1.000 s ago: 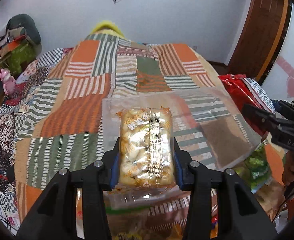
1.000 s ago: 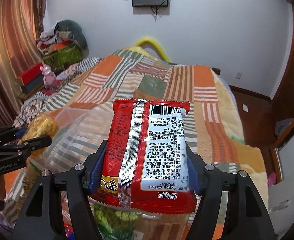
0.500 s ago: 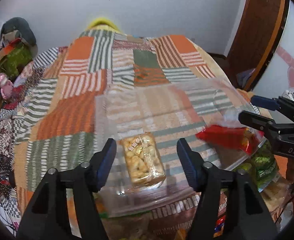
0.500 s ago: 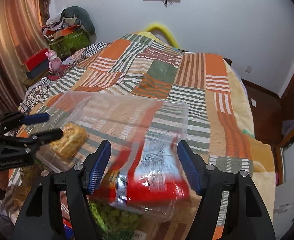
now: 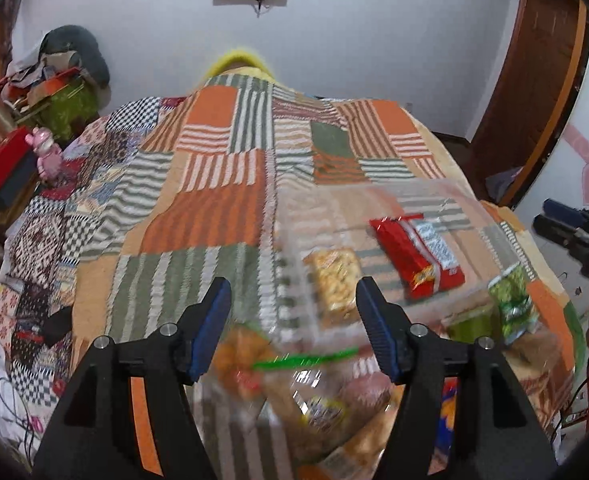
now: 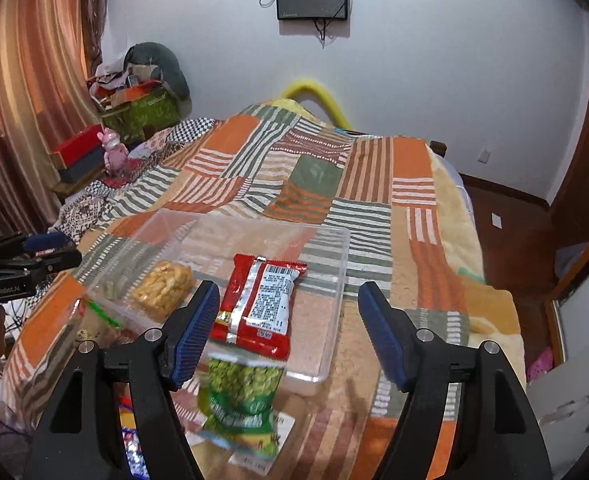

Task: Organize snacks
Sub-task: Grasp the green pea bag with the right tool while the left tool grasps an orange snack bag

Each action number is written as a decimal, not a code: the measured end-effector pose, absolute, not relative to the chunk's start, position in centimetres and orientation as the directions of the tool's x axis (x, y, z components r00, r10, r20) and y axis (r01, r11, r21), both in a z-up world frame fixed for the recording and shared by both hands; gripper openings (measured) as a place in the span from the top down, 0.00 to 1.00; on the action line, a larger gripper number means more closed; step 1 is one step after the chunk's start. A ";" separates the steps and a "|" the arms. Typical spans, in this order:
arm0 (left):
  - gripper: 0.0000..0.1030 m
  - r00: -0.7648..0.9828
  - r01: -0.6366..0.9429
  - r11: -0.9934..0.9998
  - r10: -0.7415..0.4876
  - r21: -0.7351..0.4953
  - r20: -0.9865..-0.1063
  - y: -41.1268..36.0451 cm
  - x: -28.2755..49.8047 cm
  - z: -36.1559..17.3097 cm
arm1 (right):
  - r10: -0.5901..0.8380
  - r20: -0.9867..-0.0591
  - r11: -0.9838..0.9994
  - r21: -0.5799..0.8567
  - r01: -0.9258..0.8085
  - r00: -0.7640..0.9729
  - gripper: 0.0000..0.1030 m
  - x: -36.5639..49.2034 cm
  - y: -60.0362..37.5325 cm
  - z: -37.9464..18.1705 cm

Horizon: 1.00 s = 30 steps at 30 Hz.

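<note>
A clear plastic bin point(image 6: 336, 280) point(image 5: 446, 196) lies on the patchwork bedspread. Inside lie a yellow snack pack point(image 6: 162, 290) point(image 5: 334, 280) and a red packet point(image 6: 260, 304) point(image 5: 416, 252), apart from each other. My left gripper point(image 5: 292, 330) is open and empty, above loose blurred snack bags point(image 5: 294, 388) just near of the bin. My right gripper point(image 6: 288, 334) is open and empty, above the bin's near edge and a green pea bag point(image 6: 240, 400) point(image 5: 512, 300). Each gripper shows at the edge of the other's view.
The patchwork bedspread point(image 6: 306, 176) covers the bed beyond the bin. Boxes, a pink toy point(image 6: 114, 152) and clutter stand at the far left by a curtain. A wooden door point(image 5: 534, 92) and floor lie to the right.
Both grippers opened and dropped their packs into the bin, then drew back toward the near side. The left gripper also shifted left, over the loose bags.
</note>
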<state>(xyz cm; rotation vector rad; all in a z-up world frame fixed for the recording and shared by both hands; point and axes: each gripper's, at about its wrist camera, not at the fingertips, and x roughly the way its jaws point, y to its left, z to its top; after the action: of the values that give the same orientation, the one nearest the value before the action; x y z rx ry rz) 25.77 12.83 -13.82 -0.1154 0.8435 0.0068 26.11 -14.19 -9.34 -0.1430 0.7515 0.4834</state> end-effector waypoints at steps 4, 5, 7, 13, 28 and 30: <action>0.37 0.640 -0.059 0.995 -0.020 -0.075 -0.769 13.4 23.9 -15.3 | 0.359 -0.682 0.887 0.037 -0.461 0.637 0.31 24.9 -14.6 -9.5; 0.37 0.633 -0.056 0.996 -0.020 -0.072 -0.774 13.5 23.5 -15.8 | 0.358 -0.685 0.887 0.038 -0.461 0.634 0.30 24.7 -14.7 -9.7; 0.37 0.615 -0.066 0.996 -0.004 -0.057 -0.788 14.1 23.0 -17.0 | 0.358 -0.695 0.887 0.045 -0.460 0.623 0.30 24.2 -14.9 -10.3; 0.37 0.559 -0.138 0.989 0.026 -0.062 -0.829 16.8 23.5 -20.7 | 0.340 -0.732 0.894 0.056 -0.445 0.590 0.26 23.5 -14.9 -12.4; 0.38 0.535 -0.123 0.984 -0.041 -0.126 -0.844 16.8 26.2 -24.7 | 0.331 -0.794 0.888 0.078 -0.454 0.510 0.26 23.5 -13.5 -16.0; 0.44 0.542 -0.120 0.984 -0.048 -0.133 -0.839 16.8 26.1 -24.7 | 0.330 -0.795 0.887 0.076 -0.455 0.510 0.27 23.4 -13.3 -16.2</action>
<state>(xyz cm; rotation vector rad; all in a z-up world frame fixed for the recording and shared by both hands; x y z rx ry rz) 26.12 16.78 -24.68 -0.1827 0.9985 0.0430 23.42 -13.29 -16.19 -0.1496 0.9222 0.4748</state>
